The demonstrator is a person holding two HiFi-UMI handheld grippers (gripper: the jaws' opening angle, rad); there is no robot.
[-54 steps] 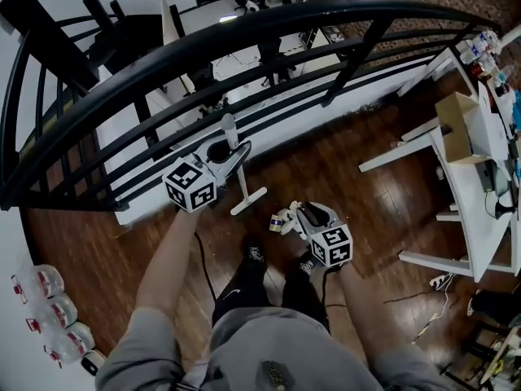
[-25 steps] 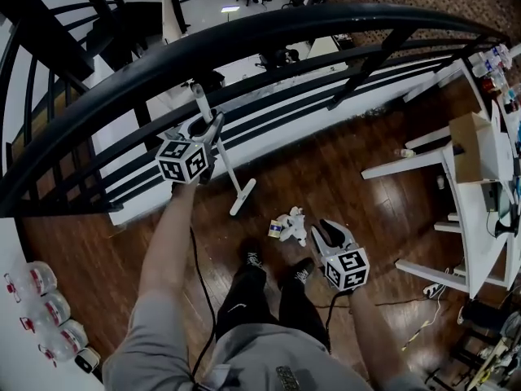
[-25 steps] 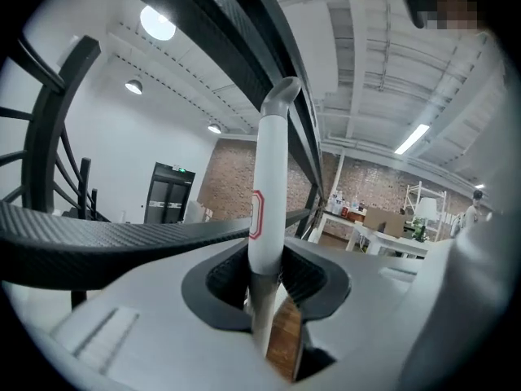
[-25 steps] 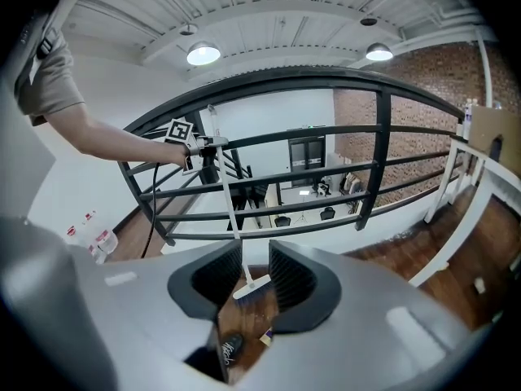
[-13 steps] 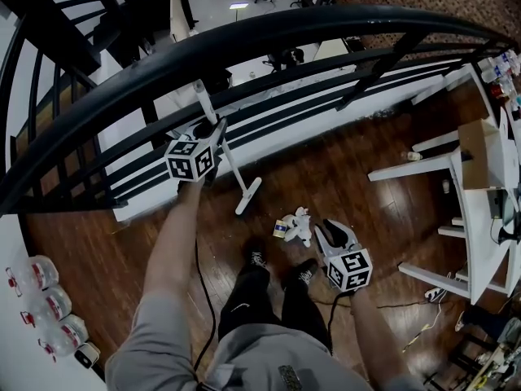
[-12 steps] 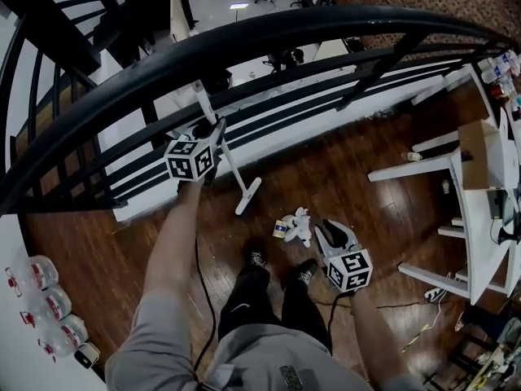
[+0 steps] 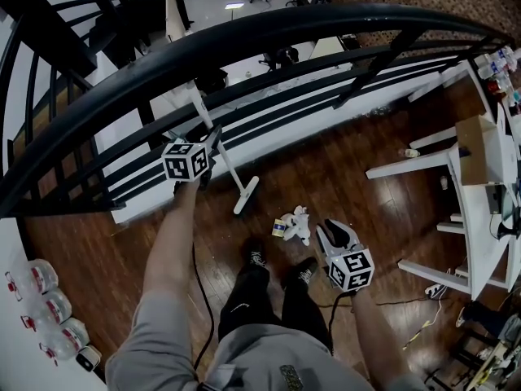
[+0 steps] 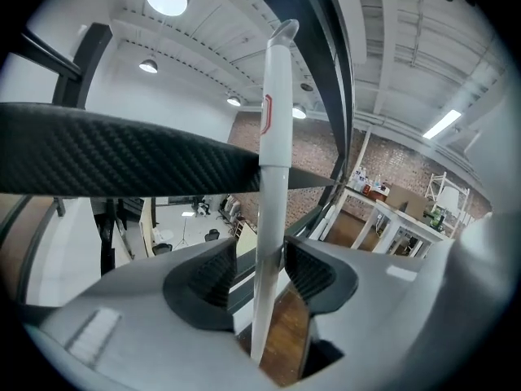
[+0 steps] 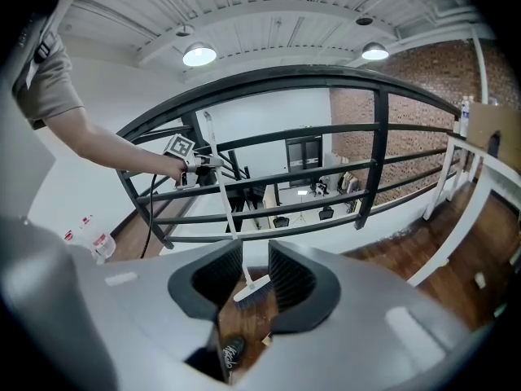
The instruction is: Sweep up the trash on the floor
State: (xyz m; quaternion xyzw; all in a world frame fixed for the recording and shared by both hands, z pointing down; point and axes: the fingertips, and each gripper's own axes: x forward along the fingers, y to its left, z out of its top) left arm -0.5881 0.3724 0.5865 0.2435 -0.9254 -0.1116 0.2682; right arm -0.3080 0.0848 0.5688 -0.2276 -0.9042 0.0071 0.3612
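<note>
Trash: small pale heap of crumpled scraps on the dark wooden floor, directly ahead of the person's shoes.

Position relative to tools: the heap lies just beside the tips of the right gripper, on their left in the head view. It is well apart from the left gripper, down and to the right of it. The right hand is by far the nearer.

Broom: white, long handle and narrow head. Its long axis is tilted, with the top up by the black railing and the head on the floor. The head sits up and left of the trash, near it but apart. Judgement: a sweep needs the head drawn toward the person and rightward across that gap.

Left gripper: the broom handle stands between its jaws. They have just been opening, and a slit shows beside the left pad, so the handle is loosely enclosed, not clamped. Whether the handle leans on the railing cannot be told.

Right gripper: jaws apart and empty. Only the distant broom head and floor show through the gap.

Surroundings: white table at right, clear bottles at far left.
</note>
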